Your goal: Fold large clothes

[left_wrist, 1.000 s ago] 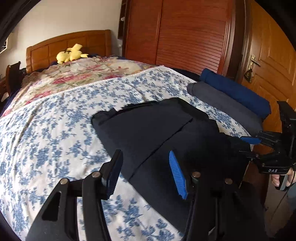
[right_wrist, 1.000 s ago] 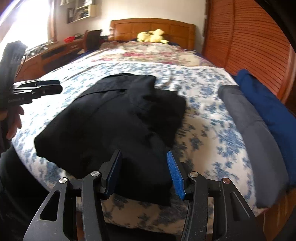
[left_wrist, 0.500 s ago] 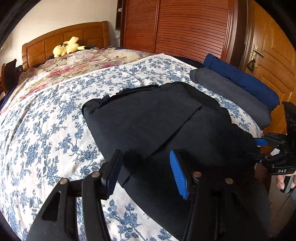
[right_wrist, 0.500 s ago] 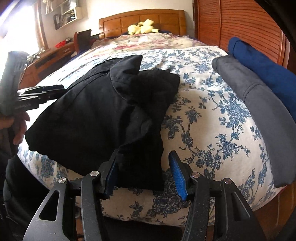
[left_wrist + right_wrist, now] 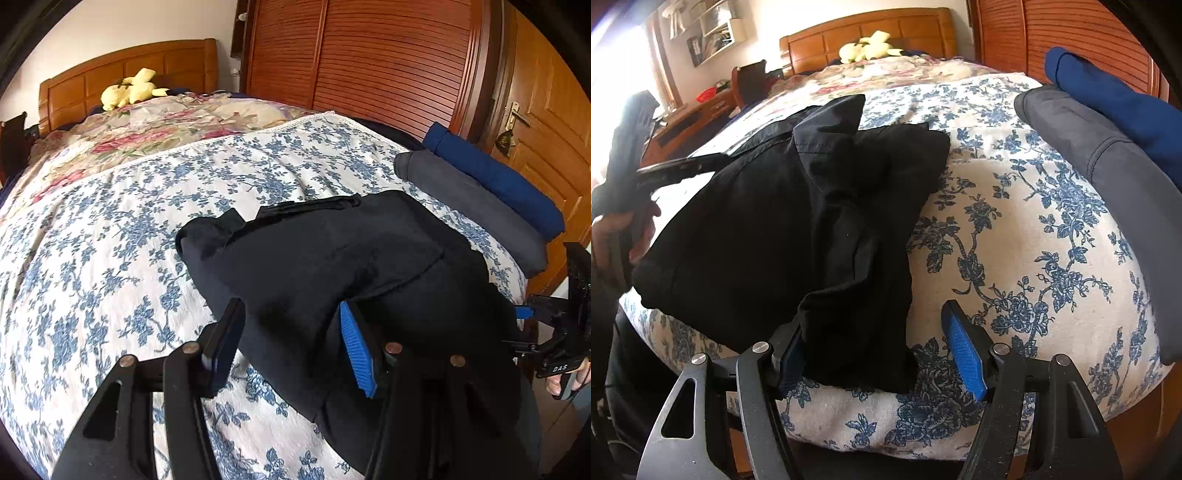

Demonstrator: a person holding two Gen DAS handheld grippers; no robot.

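Observation:
A large black garment (image 5: 332, 266) lies partly folded near the foot edge of the bed; it also shows in the right wrist view (image 5: 768, 229). My left gripper (image 5: 288, 339) is open, its jaws straddling the garment's near left edge. My right gripper (image 5: 875, 350) is open at the bed's edge, with the garment's near right corner between its jaws. Each gripper shows at the side of the other's view, the right one (image 5: 554, 332) and the left one (image 5: 665, 170).
The bed has a blue-flowered white cover (image 5: 110, 258). A folded grey garment (image 5: 469, 206) and a folded blue one (image 5: 498, 177) lie along its right edge by the wooden wardrobe (image 5: 369, 62). A yellow plush toy (image 5: 129, 92) sits by the headboard.
Both grippers have moved forward and down onto the near edge of the black garment. Fabric now lies between the open jaws of each.

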